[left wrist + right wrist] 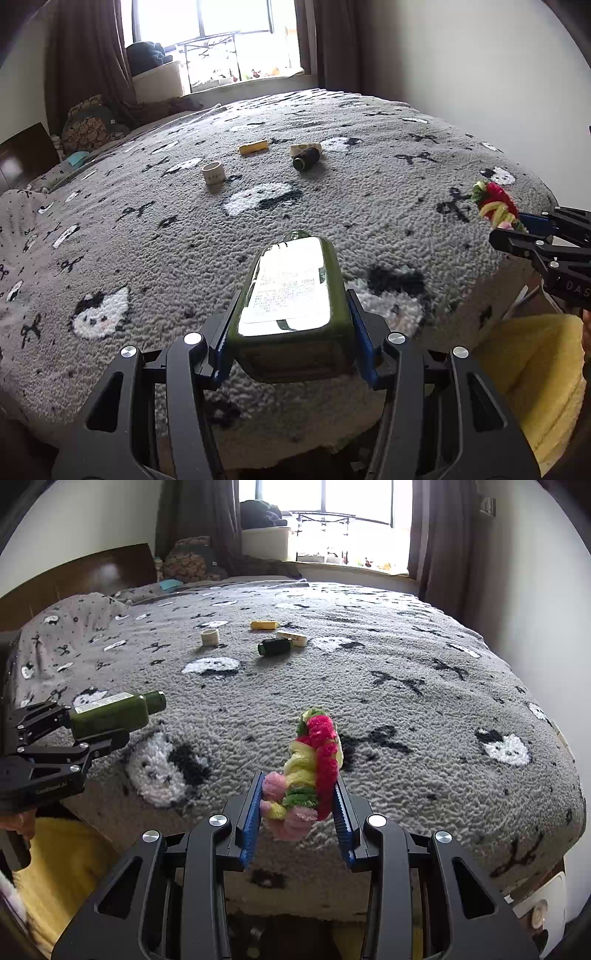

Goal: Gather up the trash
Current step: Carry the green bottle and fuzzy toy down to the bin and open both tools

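My left gripper (pixel 293 299) is shut on a dark green bottle (pixel 286 332) with a white label, held cap-forward over the near edge of the bed; from the right wrist the bottle (pixel 110 712) shows at the left. My right gripper (pixel 299 779) is shut on a fluffy bundle of pink, yellow, green and red yarn (pixel 317 746), seen from the left wrist at the right edge (pixel 495 203). On the blanket farther off lie a tape roll (pixel 213 172), a yellow box (pixel 253 147), a small dark bottle (pixel 306 157) and a cream box (pixel 291 638).
A grey fleece blanket (pixel 424 701) with black-and-white patterns covers the bed. A dark headboard (pixel 92 576) and pillows stand at the left, a window and a white tub (pixel 264 541) at the back, a white wall on the right. A yellow garment (pixel 539 376) shows below the grippers.
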Action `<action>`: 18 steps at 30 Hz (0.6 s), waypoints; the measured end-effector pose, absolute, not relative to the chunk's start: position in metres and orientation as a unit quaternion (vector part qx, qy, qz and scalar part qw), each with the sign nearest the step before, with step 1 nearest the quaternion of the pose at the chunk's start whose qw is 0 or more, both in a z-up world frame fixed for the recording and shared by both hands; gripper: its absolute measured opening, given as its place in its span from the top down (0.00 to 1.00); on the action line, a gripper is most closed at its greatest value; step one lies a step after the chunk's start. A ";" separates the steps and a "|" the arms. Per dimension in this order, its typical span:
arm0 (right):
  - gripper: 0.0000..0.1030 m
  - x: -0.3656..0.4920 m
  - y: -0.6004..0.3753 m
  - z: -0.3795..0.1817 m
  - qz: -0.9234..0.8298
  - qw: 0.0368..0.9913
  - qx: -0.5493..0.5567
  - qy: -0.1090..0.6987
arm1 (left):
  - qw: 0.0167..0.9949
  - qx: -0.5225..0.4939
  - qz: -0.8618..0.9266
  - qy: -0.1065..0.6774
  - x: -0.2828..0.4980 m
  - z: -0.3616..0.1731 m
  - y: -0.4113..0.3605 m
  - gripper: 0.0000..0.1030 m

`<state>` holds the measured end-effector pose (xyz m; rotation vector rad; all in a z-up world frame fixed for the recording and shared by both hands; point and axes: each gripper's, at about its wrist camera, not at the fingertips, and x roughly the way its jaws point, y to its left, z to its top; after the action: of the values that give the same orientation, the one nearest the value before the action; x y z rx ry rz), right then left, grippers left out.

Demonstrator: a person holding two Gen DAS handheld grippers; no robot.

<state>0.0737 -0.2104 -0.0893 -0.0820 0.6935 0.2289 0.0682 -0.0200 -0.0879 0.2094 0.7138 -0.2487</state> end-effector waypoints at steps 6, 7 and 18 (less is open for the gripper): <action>0.65 0.039 -0.208 -0.093 0.119 0.935 -0.030 0.332 | 0.927 0.085 -0.131 0.340 0.028 -0.088 -0.019 0.51; 0.65 0.035 -0.208 -0.094 0.120 0.935 -0.028 0.332 | 0.927 0.081 -0.133 0.341 0.022 -0.089 -0.018 0.51; 0.65 0.009 -0.202 -0.126 0.133 0.920 -0.020 0.369 | 0.916 0.061 -0.149 0.369 -0.027 -0.116 -0.019 0.51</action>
<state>0.0091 -0.2022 -0.1261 -0.0419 0.7590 0.2738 -0.0268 -0.0187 -0.1157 0.1260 0.7590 -0.3060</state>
